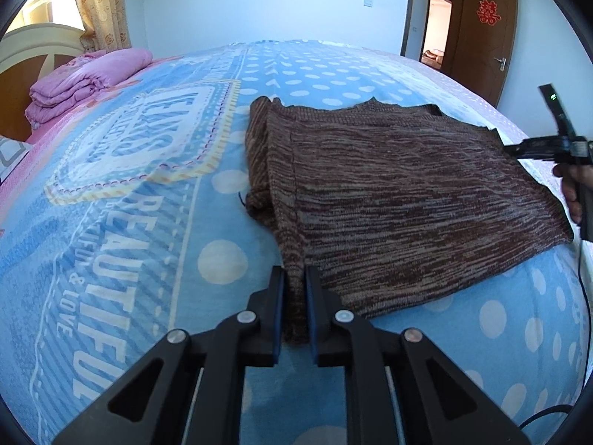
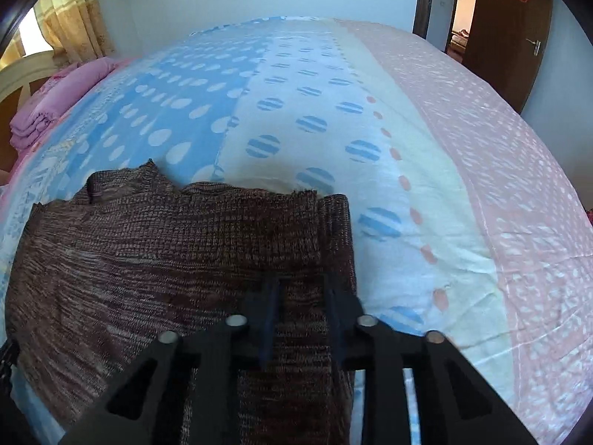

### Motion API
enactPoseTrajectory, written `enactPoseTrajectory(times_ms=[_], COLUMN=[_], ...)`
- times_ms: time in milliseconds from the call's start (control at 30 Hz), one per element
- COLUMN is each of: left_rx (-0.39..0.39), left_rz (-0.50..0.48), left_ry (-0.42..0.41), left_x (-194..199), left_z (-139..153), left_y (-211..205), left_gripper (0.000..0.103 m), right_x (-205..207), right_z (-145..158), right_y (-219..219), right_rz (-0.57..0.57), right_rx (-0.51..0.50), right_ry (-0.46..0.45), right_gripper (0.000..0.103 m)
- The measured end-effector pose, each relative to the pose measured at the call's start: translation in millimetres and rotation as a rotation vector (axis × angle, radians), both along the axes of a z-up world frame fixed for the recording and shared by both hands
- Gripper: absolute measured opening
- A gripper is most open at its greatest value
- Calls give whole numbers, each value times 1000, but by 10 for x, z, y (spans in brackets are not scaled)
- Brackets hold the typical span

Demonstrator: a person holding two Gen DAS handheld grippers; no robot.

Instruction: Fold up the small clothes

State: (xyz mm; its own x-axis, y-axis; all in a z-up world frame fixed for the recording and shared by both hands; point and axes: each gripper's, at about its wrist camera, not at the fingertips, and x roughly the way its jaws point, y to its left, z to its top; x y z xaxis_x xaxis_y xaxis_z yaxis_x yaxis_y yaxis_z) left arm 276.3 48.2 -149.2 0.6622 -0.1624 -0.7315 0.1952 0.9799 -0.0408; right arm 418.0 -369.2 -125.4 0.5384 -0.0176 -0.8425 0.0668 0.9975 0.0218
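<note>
left hand-held gripper (image 1: 295,278) clamps sweater (image 1: 389,185) | right hand-held gripper (image 2: 302,285) clamps it

Right gripper (image 2: 302,289) fingers smeared by blur, sweater (image 2: 148,278) near edge cut off, hand (image 1: 572,193) cropped at right edge

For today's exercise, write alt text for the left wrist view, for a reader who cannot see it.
The left gripper pinches the near corner of a brown knitted garment lying flat on a blue polka-dot bedspread. At the right edge, a hand holds the right gripper at the garment's far side.
</note>
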Motion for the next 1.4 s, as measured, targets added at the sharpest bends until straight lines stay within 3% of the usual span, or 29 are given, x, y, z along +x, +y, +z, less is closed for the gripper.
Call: enactPoseTrajectory(times_ms=[133, 267, 433, 467, 533, 600, 733, 800, 867, 967, 1033, 1100, 1167, 1233, 1333, 1400], left_rx=[9, 53, 71, 70, 69, 71, 65, 69, 89, 84, 62, 27, 0, 1, 33, 47], left_rz=[13, 7, 4, 6, 6, 5, 4, 4, 4, 2, 2, 2, 1, -1, -1, 3], left_ry=[-10, -21, -24, -24, -23, -22, -23, -23, -28, -29, -27, -24, -23, -23, -24, -24], left_x=[-8, -18, -17, -16, -14, -13, -14, -12, -21, -26, -21, -22, -23, -20, -17, -11], left_z=[2, -10, -12, -12, -13, -13, -14, -17, -20, -21, -19, -16, -15, -21, -30, -35], left_y=[-5, -73, -86, -81, -81, -87, -79, -82, -109, -98, -67, -17, 17, 10, -41, -51], left_gripper=[23, 32, 37, 38, 38, 38, 39, 39, 40, 40, 42, 45, 49, 53, 56, 59], right_x=[-97, -57, -103, -151, -212, -203, 4, 196, 394, 639, 637, 499, 348, 191, 136, 283], right_z=[23, -42, 152, 248, 361, 376, 181, -6, -79, -47, -7, 98, 191, 204, 9, -25], right_y=[53, -154, 62, 189, 447, 696, 1145, 1231, 1232, 1115, 1161, 1228, 1259, 1410, 1696, 1654], right_rz=[-17, -64, -51, -21, 106, 228, 340, 306, 276, 177, 170, 193, 236, 319, 371, 317], right_rx=[-96, -73, -170, -186, -103, -5, -20, -68, -115, -49, -75, -73, -2, 57, -66, -39], right_ry=[-45, -27, -66, -105, -134, -106, -26, 5, -23, -26, -34, -67, -68, -29, 16, -7], right_gripper=[4, 4, 8, 8, 8, 8, 8, 7, 5, 5, 5, 8, 10, 28, 32, 37])
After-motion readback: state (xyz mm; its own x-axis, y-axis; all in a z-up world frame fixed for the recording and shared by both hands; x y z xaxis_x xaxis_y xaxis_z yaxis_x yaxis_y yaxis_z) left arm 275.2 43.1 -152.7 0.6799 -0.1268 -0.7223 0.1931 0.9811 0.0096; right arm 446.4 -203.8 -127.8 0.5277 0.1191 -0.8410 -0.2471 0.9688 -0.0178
